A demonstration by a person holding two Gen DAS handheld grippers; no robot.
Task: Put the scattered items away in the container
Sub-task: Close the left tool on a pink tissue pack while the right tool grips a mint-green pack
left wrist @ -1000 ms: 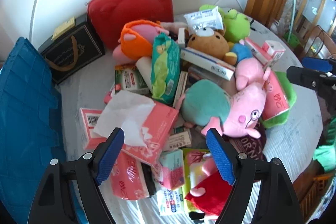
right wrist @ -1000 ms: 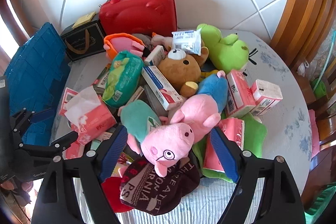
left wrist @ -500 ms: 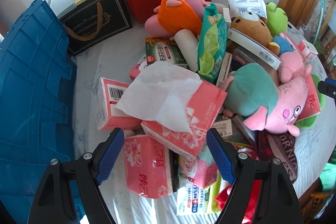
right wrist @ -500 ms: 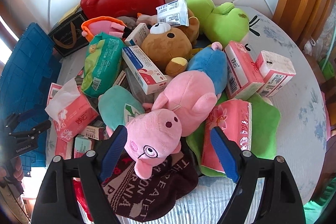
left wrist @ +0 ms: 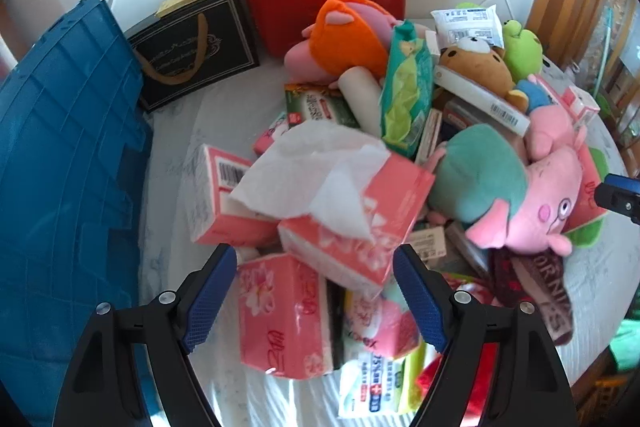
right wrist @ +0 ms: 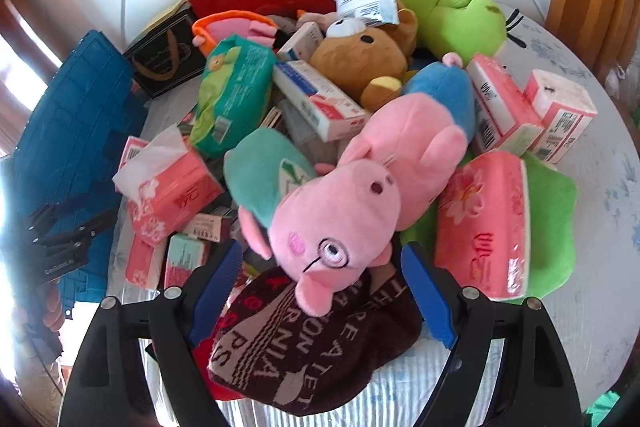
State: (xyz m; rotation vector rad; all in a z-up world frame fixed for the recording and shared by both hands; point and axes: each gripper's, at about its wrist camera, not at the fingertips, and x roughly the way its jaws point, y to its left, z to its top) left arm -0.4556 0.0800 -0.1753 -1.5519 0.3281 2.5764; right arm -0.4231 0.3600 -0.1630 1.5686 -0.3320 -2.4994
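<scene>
left claw (left wrist: 312,291) is wide open and empty, right over the tissue box (left wrist: 356,219) near the blue bin (left wrist: 68,163) on the left. right claw (right wrist: 320,291), also open and empty, straddles the pig plush (right wrist: 340,219), snout pointing at it.

Right gripper (right wrist: 320,289) jaws stand apart, empty. Pink pig plush (right wrist: 340,223) lies between the fingertips, atop a dark lettered cloth (right wrist: 304,355).

Fuzzy cloth pig plush (right wrist: 344,211); glossy plastic-wrapped tissue pack (left wrist: 284,315).
</scene>
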